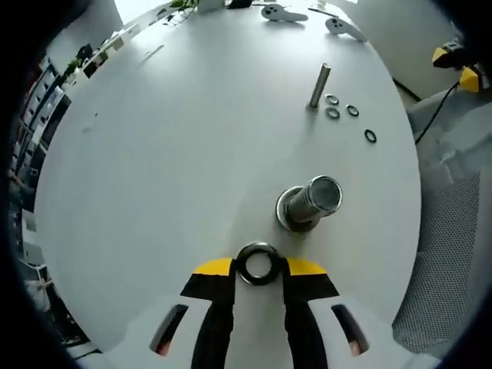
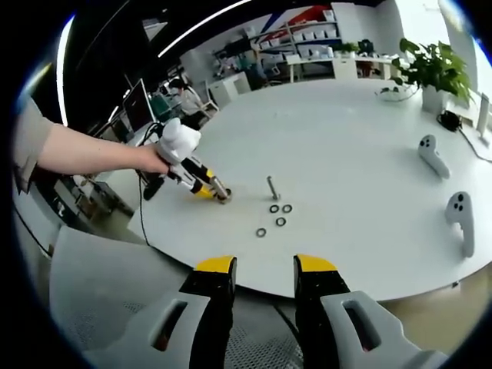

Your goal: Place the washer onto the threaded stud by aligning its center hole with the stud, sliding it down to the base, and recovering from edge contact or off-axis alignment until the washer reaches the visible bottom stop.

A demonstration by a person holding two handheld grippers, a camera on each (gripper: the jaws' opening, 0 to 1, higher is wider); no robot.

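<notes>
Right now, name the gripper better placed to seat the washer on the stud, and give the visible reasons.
Left. The left gripper already holds the washer just short of the stud. The right gripper hangs open and empty off the table's edge.

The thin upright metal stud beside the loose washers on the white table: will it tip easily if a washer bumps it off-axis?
Probably yes. The thin upright metal stud looks tall over a narrow foot, so a sideways bump may topple it. It looks rigid, unlikely to bend. If it falls, it could roll on the smooth white table.
</notes>
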